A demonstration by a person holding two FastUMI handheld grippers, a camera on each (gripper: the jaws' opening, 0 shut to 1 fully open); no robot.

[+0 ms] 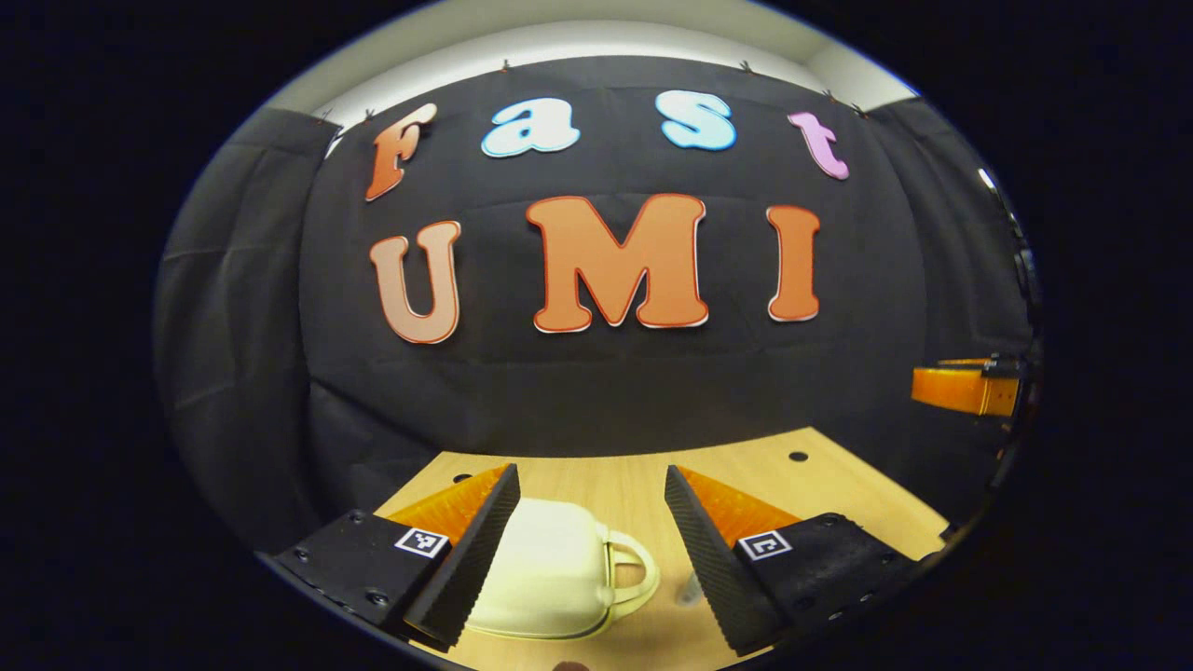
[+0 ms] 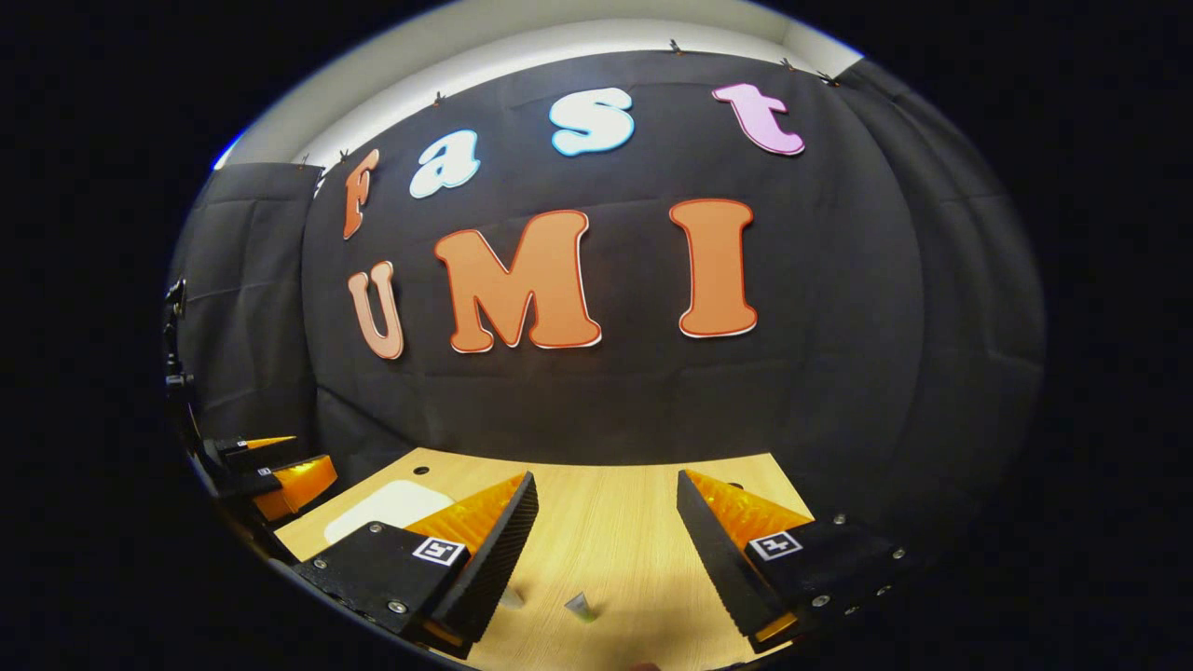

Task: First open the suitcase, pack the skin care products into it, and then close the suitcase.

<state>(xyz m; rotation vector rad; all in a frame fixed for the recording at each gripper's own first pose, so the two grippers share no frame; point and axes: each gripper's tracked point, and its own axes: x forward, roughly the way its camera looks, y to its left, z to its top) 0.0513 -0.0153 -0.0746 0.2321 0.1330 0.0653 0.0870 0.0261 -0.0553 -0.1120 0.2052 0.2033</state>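
A small cream suitcase (image 1: 550,568) lies flat on the wooden table (image 1: 615,485), its handle (image 1: 636,568) pointing right. My left gripper (image 1: 592,475) hovers above it, open, with the case below and between the fingers and nothing held. In the right gripper view the suitcase (image 2: 387,508) lies to the left, partly hidden behind my left finger. My right gripper (image 2: 606,480) is open over bare table. A small skin care item (image 2: 580,606) lies low between its fingers, with another (image 2: 511,596) beside the left finger; both are too small to make out.
The booth's black cloth wall (image 1: 596,391) stands close behind the table's far edge. The right gripper (image 1: 969,387) shows at the far right of the left gripper view, and the left gripper (image 2: 275,475) at the far left of the right gripper view. A small hole (image 1: 798,457) marks the tabletop.
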